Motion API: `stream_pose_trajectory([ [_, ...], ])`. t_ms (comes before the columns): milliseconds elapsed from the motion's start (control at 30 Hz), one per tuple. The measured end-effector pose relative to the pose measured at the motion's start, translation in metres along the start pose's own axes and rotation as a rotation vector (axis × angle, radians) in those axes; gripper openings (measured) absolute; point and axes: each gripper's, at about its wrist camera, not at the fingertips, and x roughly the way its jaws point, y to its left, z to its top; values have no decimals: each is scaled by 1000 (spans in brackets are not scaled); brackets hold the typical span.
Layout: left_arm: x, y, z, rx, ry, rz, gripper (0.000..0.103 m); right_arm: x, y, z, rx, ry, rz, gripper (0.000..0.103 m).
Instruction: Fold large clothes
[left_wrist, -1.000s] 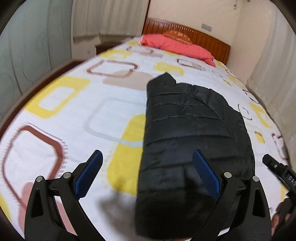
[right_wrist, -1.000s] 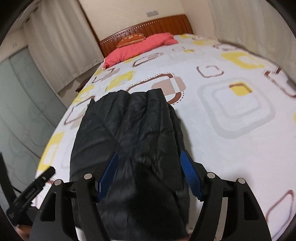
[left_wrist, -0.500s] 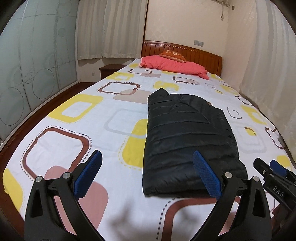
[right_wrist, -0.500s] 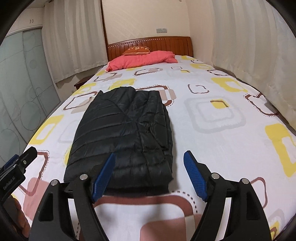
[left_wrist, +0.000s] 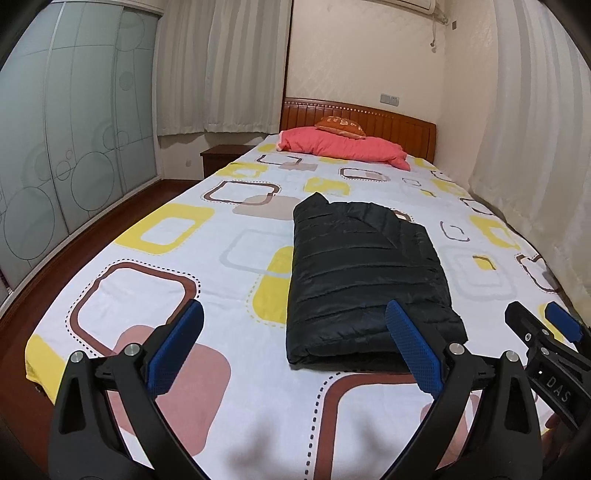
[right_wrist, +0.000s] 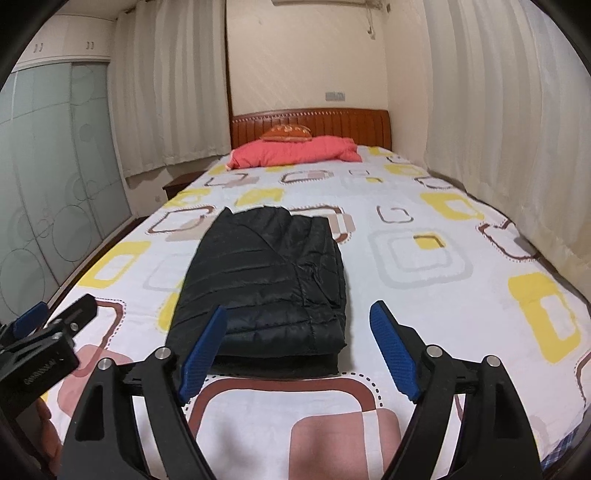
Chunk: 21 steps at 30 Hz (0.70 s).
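Jacket (left_wrist: 365, 280) lay folded on bed (left_wrist: 229, 413); my left gripper (left_wrist: 293, 345) gaped empty, right gripper (right_wrist: 297, 350) opening, nothing between.

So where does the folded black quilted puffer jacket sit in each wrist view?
Left wrist: the folded black quilted puffer jacket lies right of centre on the patterned bedsheet, its near edge behind the right finger.
Right wrist: the jacket lies left of centre, behind the left finger.
Shared landmark: the pink pillow at the wooden headboard.
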Motion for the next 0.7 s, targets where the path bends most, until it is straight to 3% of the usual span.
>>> stream_pose_trajectory([
  [700,-16,-14,-4,8,-11,-12,99,-13,3,-5,1,-18,18,79],
])
